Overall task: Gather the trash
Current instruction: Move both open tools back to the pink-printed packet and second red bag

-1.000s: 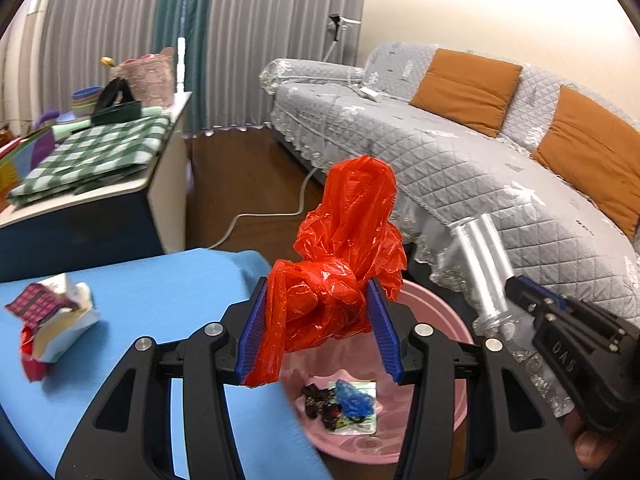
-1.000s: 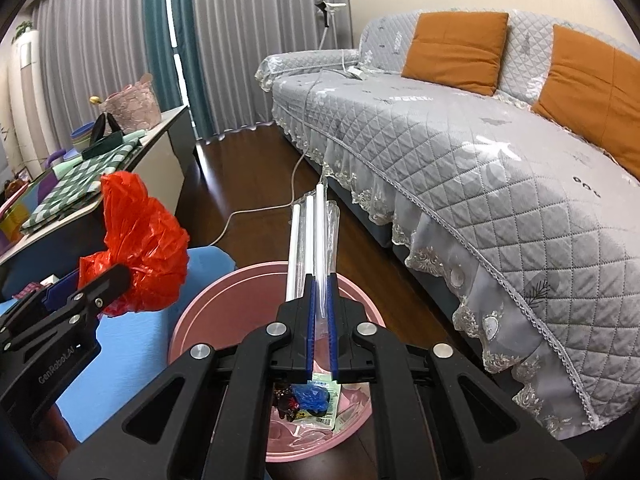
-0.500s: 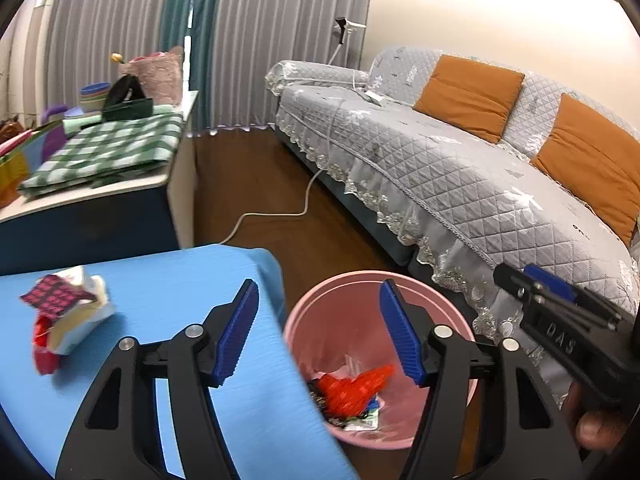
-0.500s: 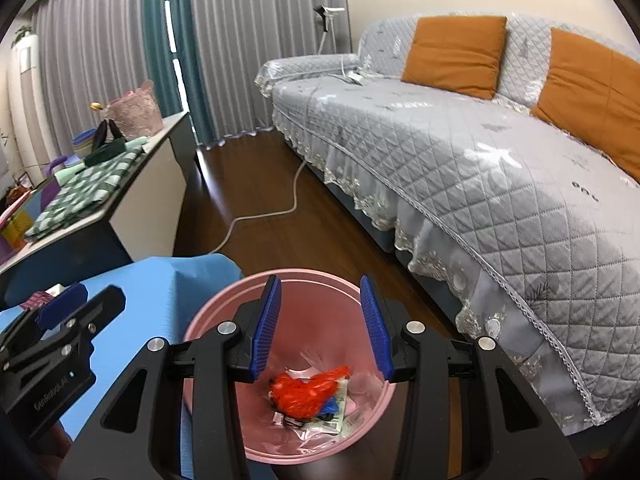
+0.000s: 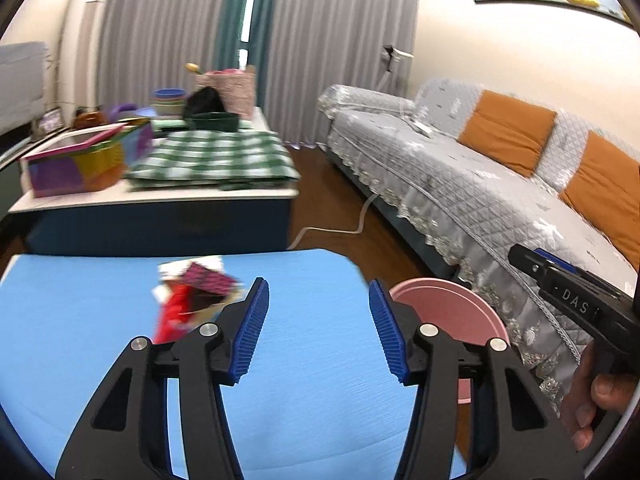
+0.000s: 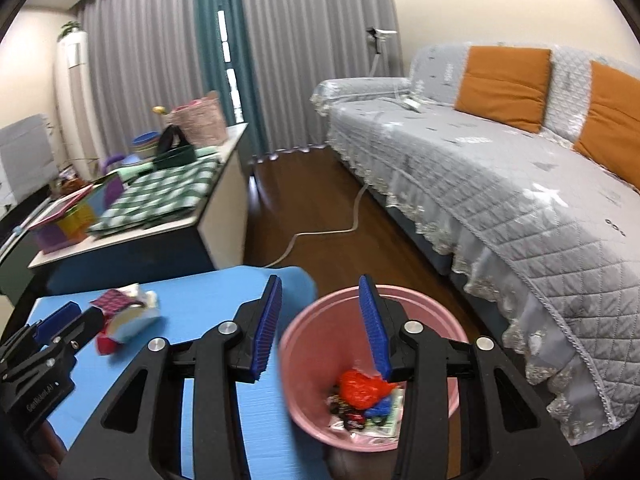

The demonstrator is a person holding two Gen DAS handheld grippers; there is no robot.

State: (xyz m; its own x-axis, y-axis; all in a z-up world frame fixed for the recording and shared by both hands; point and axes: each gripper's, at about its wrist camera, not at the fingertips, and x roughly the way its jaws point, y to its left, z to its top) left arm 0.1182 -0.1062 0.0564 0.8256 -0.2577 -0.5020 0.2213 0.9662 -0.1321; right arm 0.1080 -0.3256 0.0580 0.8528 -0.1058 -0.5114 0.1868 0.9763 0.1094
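Presently over the blue counter, near its right edge, where the rounded far-right corner drops off to dark wood floor. Pink bin on the floor just beside that edge, between counter and grey sofa; narrow strip of open floor there, crossed farther off by a white cable. Wide bare blue surface in the near part of the counter. Left gripper spread partway, having just been closing, nothing between the blue pads, touching nothing. Right gripper spread partway too, also just closing, empty, poised over the bin's left rim. Red bag lying in the bin on top of other scraps. Remaining crumpled wrappers on the counter, far left of the left gripper, blurred, apart from both grippers.
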